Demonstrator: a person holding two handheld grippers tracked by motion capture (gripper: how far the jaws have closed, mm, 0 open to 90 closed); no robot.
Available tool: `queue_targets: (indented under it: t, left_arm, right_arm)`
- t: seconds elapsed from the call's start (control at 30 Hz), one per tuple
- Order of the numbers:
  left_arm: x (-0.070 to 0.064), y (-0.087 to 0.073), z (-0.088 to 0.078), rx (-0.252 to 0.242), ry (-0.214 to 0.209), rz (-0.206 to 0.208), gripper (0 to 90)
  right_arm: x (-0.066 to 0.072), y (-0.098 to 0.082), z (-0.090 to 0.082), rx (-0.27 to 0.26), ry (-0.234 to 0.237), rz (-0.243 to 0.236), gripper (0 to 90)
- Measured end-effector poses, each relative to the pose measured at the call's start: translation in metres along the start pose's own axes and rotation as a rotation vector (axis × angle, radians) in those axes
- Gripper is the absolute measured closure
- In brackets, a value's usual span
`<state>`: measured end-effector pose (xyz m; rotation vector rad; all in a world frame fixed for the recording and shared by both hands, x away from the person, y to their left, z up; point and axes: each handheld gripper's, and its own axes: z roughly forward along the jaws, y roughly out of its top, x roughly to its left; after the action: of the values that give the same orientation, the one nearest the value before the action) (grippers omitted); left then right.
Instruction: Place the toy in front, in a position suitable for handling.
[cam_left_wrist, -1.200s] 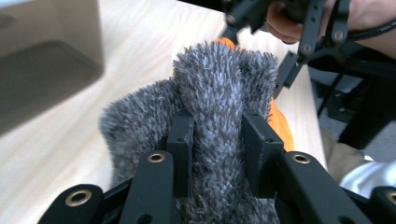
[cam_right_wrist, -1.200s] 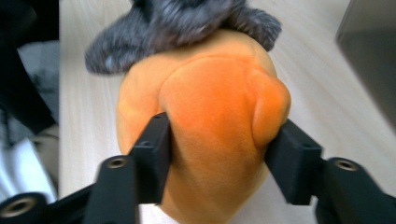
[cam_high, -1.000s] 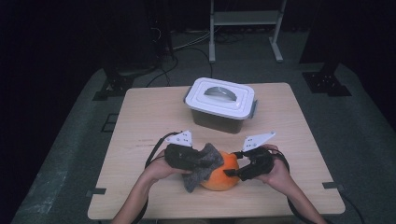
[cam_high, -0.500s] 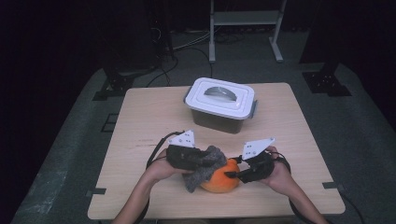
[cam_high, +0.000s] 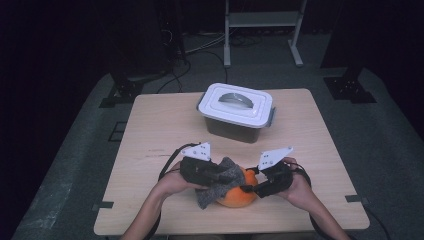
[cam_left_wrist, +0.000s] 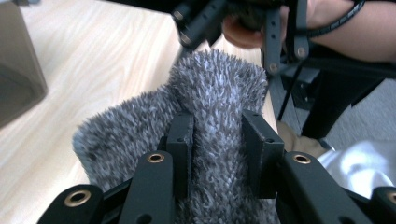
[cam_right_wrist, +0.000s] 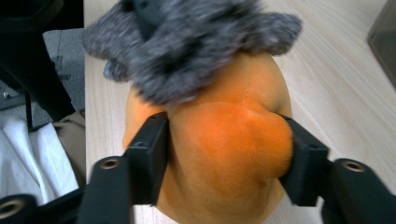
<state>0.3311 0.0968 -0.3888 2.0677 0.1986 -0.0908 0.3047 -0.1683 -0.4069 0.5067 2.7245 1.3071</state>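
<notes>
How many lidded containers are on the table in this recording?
1. A grey container with a white lid stands at the table's far middle, beyond the orange soft object and grey fuzzy cloth near the front edge. Nothing visible suggests another hidden one.

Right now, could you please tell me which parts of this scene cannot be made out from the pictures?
- High view: the near side of the orange ball is hidden under the grey fuzzy cloth.
- High view: what is inside the lidded box; its white lid covers it.
- Left gripper view: the ball lies behind the cloth held in the left tongs.
- Right gripper view: the box is cut off by the right edge; the right tongs squeeze the ball.
</notes>
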Motion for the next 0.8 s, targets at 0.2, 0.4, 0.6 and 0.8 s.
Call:
queue_targets:
  t: [0.2, 0.4, 0.6, 0.8]
  left_arm:
    - [0.005, 0.0, -0.01, -0.015, 0.101, -0.014, 65.1]
    - [0.014, -0.014, -0.011, -0.003, 0.023, -0.064, 67.3]
    - [0.01, -0.013, -0.006, 0.013, -0.074, -0.063, 67.1]
    - [0.009, -0.012, -0.005, 0.012, -0.051, -0.067, 67.2]
  right_arm:
    - [0.01, 0.003, -0.001, -0.003, 0.006, -0.105, 47.9]
    - [-0.005, 0.002, -0.007, 0.002, -0.064, -0.039, 44.9]
    - [-0.01, 0.002, -0.006, 0.01, -0.074, 0.026, 39.2]
    - [-0.014, 0.001, -0.009, 0.017, -0.003, 0.076, 33.4]
